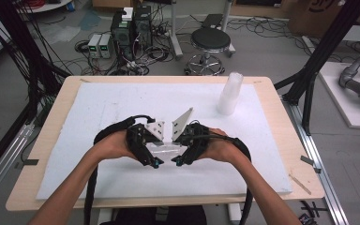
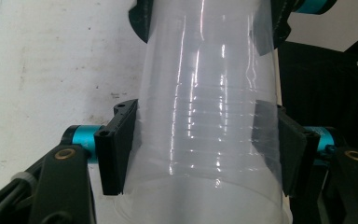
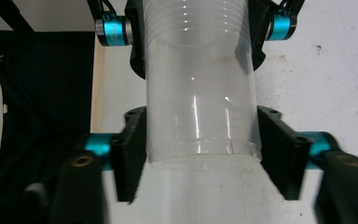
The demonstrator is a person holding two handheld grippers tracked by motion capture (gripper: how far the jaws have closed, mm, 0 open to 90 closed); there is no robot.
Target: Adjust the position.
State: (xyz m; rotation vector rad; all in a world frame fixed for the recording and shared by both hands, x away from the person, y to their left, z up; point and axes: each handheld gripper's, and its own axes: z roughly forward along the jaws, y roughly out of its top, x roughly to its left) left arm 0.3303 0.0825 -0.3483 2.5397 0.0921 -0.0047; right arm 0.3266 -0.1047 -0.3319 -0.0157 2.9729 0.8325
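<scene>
1. The person holds a short stack of clear plastic cups (image 1: 166, 149) lying sideways just above the white foam mat (image 1: 98, 122), near the table's front edge, between the two grippers.
2. The left gripper (image 1: 155, 162) has its jaws pressed against the ribbed, nested part of the cups (image 2: 205, 130), one jaw on each side.
3. The right gripper (image 1: 178, 161) clamps the smoother end, by what looks like a rim; its own view shows the cup wall (image 3: 200, 112) pinched between its black jaws, with the other gripper farther along.
4. My guess is they are about to pull one cup off the stack. Both grips look set, but the cups are still nested together, so the separating pull is what remains.
5. A taller stack of cups (image 1: 229, 93) stands upright at the mat's far right, well apart, so more may follow.
6. Both forearms come in from the near edge, hands turned inward, the grippers meeting nose to nose in a shallow V.
</scene>
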